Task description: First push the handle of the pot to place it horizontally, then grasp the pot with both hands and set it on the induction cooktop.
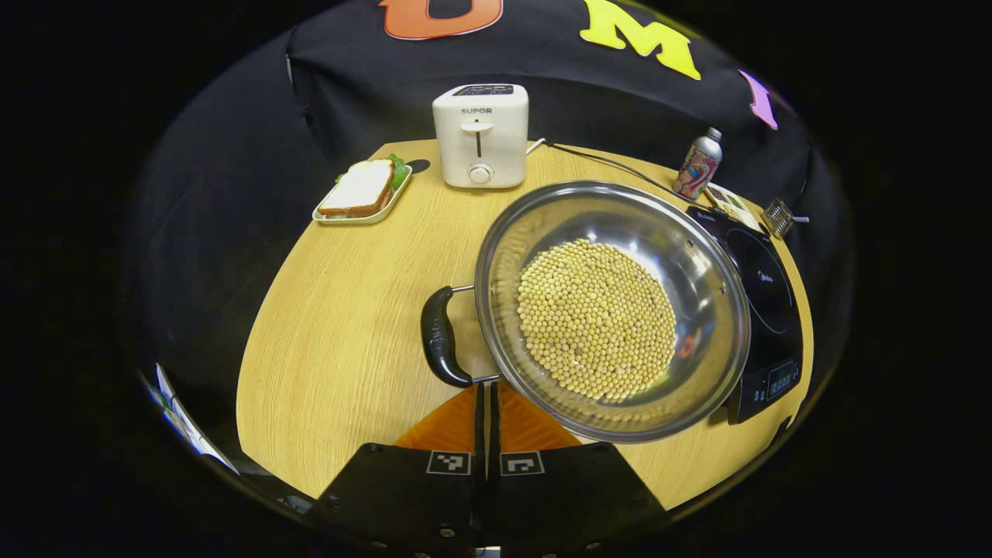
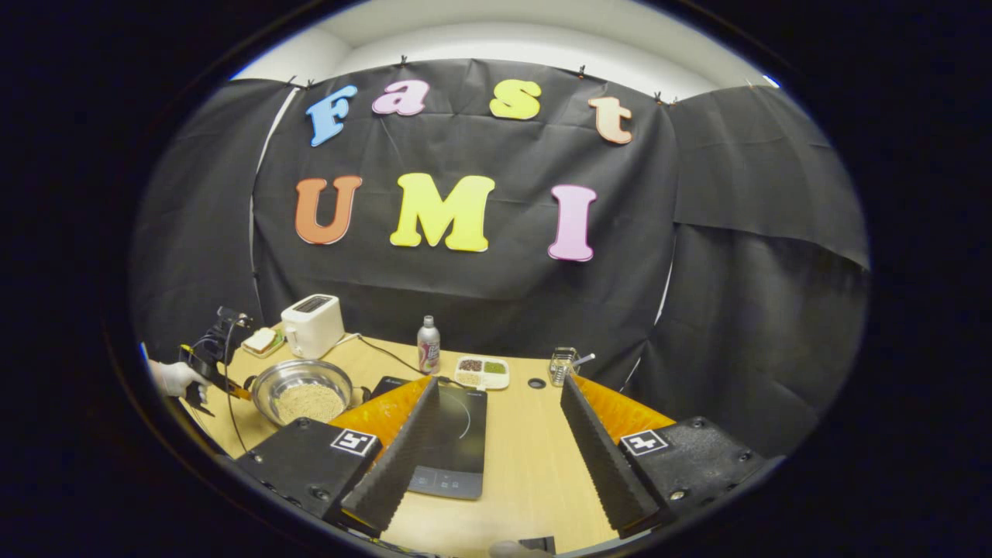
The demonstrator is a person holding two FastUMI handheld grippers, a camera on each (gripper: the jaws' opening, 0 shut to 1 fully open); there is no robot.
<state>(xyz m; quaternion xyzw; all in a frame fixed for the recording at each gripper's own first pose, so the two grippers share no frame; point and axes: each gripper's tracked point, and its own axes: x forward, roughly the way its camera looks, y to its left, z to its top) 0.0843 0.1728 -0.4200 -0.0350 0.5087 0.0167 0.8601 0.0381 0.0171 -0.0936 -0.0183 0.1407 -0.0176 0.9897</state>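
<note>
In the left gripper view, bare table (image 1: 341, 310) lies left of the pot (image 1: 612, 310), which overlaps the induction cooktop (image 1: 763, 310); the left gripper (image 1: 487, 403) is closed, empty, under the handle (image 1: 440, 337). The right gripper (image 2: 496, 418) stands wide, empty, over the cooktop.

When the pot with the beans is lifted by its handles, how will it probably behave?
The pot probably feels heavy for its size, since a thick layer of soybeans covers its bottom. The loose beans may slide if it tilts. Its polished steel wall looks slippery, so the black handle seems the safer grip.
</note>
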